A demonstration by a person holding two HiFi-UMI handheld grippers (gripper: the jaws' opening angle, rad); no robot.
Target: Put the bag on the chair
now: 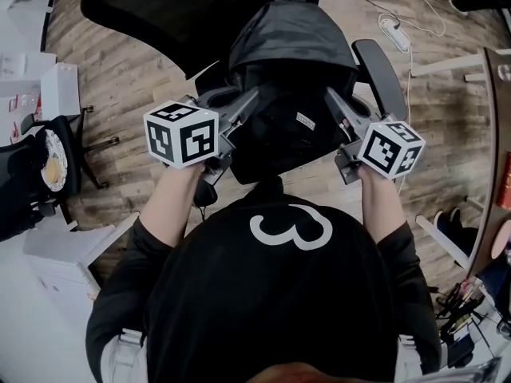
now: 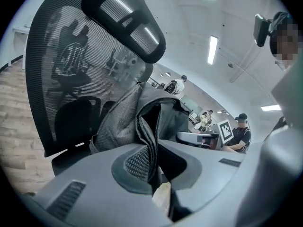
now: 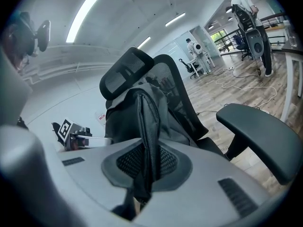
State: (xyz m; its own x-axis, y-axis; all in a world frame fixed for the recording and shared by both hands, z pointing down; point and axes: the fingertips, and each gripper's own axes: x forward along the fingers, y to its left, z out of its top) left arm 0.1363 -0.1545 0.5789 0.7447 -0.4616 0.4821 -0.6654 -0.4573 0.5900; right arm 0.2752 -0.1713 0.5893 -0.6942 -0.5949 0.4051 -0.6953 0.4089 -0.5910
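Note:
I hold a dark grey backpack (image 1: 291, 62) between both grippers over the seat of a black office chair (image 1: 152, 10). In the head view my left gripper (image 1: 252, 98) grips the bag's left side and my right gripper (image 1: 330, 96) its right side. In the left gripper view the jaws (image 2: 150, 150) are shut on a fold of the bag (image 2: 120, 122), with the chair's mesh back (image 2: 61, 79) and headrest (image 2: 128, 18) behind. In the right gripper view the jaws (image 3: 144, 160) are shut on the bag's zip edge (image 3: 147, 117). The chair seat under the bag is hidden.
The chair's right armrest (image 1: 382, 74) (image 3: 262, 136) sticks out just right of the bag. A second chair (image 1: 40, 166) and white cabinets (image 1: 64, 270) stand at the left. A power strip with cable (image 1: 395, 30) lies on the wood floor. A desk edge (image 1: 491, 134) runs along the right.

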